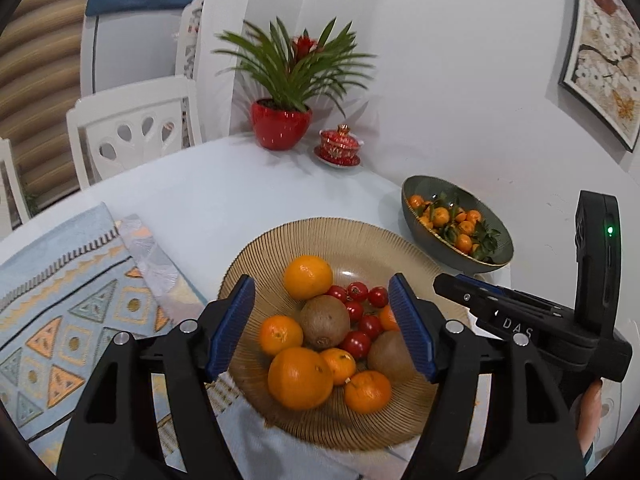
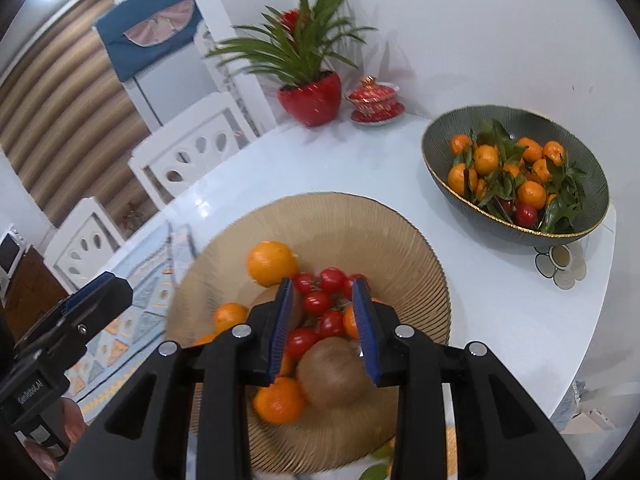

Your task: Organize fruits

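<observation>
Left hand-held gripper [image 1: 322,330] gapes wide above ribbed fruit plate [image 1: 360,236]; right hand-held gripper [image 2: 323,330] narrower, empty, over cherry tomatoes [image 2: 320,304].

My left gripper [image 1: 322,326] hangs wide open above a ribbed tan bowl [image 1: 360,240] of oranges, kiwis and cherry tomatoes.

Bright, even light; fisheye-warped, blurred edges
</observation>
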### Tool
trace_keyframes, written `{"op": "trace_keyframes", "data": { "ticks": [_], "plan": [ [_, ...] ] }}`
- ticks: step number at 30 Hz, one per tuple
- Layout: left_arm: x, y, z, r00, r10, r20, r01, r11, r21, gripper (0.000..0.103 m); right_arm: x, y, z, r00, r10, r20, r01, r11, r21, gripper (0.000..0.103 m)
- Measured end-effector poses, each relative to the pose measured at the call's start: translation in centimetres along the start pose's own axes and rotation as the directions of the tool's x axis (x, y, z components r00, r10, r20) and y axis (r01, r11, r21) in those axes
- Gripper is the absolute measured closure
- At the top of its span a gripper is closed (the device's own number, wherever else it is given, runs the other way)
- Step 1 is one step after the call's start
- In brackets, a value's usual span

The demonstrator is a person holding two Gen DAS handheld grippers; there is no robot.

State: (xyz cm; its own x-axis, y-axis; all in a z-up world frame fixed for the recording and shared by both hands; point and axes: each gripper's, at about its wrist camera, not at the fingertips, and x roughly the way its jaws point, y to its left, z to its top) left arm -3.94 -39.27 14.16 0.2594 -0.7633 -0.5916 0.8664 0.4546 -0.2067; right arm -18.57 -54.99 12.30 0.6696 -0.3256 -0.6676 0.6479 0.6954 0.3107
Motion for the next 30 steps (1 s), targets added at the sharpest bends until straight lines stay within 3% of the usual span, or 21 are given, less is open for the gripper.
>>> {"op": "trace_keyframes", "data": {
  "ticks": [11, 15, 19, 22, 25, 29, 30],
  "plan": [
    [-11.2, -2.2, -0.3, 0.987, 0.025, 0.157, -0.034, 0.998, 0.056, 0.027, -9.0, 6.4, -1.1, 0.983, 0.106, 0.148, -0.092, 0.991, -0.100, 0.066],
    [-15.5, -2.4, -1.5, 0.972, 0.083, 0.220, -0.099, 0.993, 0.063, 0.026, -11.3, 9.4, -2.3, 0.972, 0.156, 0.175, -0.128, 0.979, -0.159, 0.065],
    [-20.0, -0.6, -3.7, 0.947, 0.189, 0.258, -0.201, 0.979, 0.021, 0.023, -12.4, 13.4, -4.1, 0.960, 0.222, 0.168, -0.180, 0.955, -0.235, 0.062],
    [-23.1, 2.3, -6.3, 0.922, 0.288, 0.260, -0.284, 0.957, -0.053, 0.020, -12.3, 16.7, -6.0, 0.953, 0.266, 0.144, -0.216, 0.932, -0.291, 0.059],
    [-25.8, 5.8, -9.2, 0.885, 0.403, 0.233, -0.383, 0.915, -0.130, 0.018, -11.1, 20.4, -8.4, 0.950, 0.296, 0.100, -0.244, 0.904, -0.352, 0.058],
    [-28.6, 10.9, -13.8, 0.809, 0.565, 0.162, -0.528, 0.820, -0.222, 0.017, -8.6, 24.3, -11.9, 0.947, 0.321, 0.021, -0.286, 0.872, -0.398, 0.056],
    [-29.2, 12.2, -14.9, 0.798, 0.585, 0.146, -0.543, 0.802, -0.247, 0.017, -7.5, 25.4, -13.1, 0.947, 0.322, -0.008, -0.297, 0.863, -0.408, 0.056]
  ]
}}
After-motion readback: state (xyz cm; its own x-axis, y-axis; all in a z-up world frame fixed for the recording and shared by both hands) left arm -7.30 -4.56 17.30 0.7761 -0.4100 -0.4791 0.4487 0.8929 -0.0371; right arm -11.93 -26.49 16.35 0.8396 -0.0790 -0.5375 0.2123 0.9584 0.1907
